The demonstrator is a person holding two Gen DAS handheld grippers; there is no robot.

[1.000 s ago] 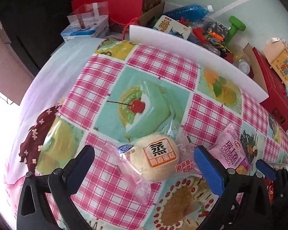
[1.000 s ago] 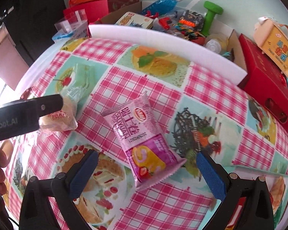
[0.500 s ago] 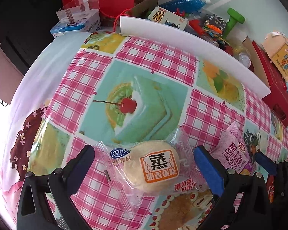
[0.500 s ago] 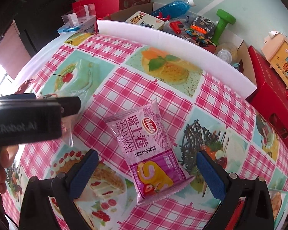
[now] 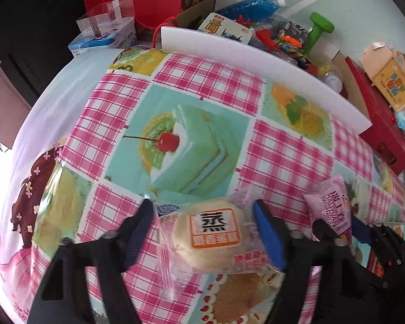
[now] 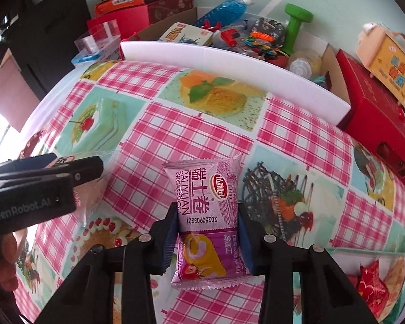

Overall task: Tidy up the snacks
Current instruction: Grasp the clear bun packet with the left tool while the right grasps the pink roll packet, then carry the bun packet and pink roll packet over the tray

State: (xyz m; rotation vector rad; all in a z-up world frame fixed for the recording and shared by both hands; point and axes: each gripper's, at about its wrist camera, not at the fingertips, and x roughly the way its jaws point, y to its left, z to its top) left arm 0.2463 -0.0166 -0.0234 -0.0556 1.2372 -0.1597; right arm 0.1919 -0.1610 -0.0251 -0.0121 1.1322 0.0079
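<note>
Snacks both just got clamped: left gripper (image 5: 202, 229) closes on the steamed cake pack (image 5: 210, 239), right gripper (image 6: 206, 239) on the pink Swiss roll pack (image 6: 205, 221), near the worktop's (image 6: 202, 135) front edge. Lifting looks next.

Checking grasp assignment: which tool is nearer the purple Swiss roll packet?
Right. The right tool has just closed and is clamped on the purple Swiss roll packet. The left tool, beside it, has been closing around the round steamed cake packet.
</note>
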